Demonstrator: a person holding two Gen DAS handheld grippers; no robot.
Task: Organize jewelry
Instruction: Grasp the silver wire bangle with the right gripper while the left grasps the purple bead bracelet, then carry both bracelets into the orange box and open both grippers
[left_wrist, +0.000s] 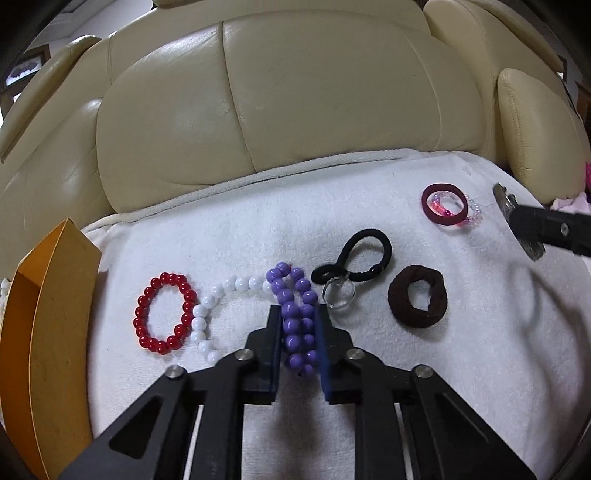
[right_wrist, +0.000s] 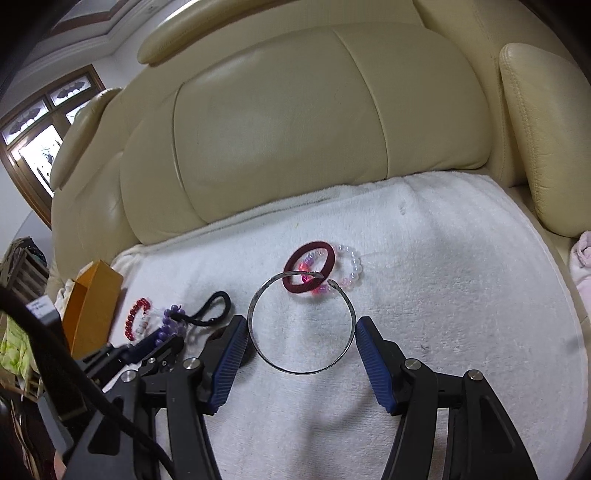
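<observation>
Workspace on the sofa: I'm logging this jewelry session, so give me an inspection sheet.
Surface: white towel spread over a cream leather sofa.
Job's things: purple bead bracelet, red bead bracelet, white bead bracelet, metal bangle, clear bead bracelet, orange box at the towel's left edge.
Clutter: black hair tie, brown scrunchie, maroon hair band, clear ring.
Grippers: left gripper jaws shut on the purple bead bracelet; right gripper jaws hold the bangle across its width.
Cables: black cable, low left in the right wrist view.
Surroundings: window, pink cloth.
</observation>
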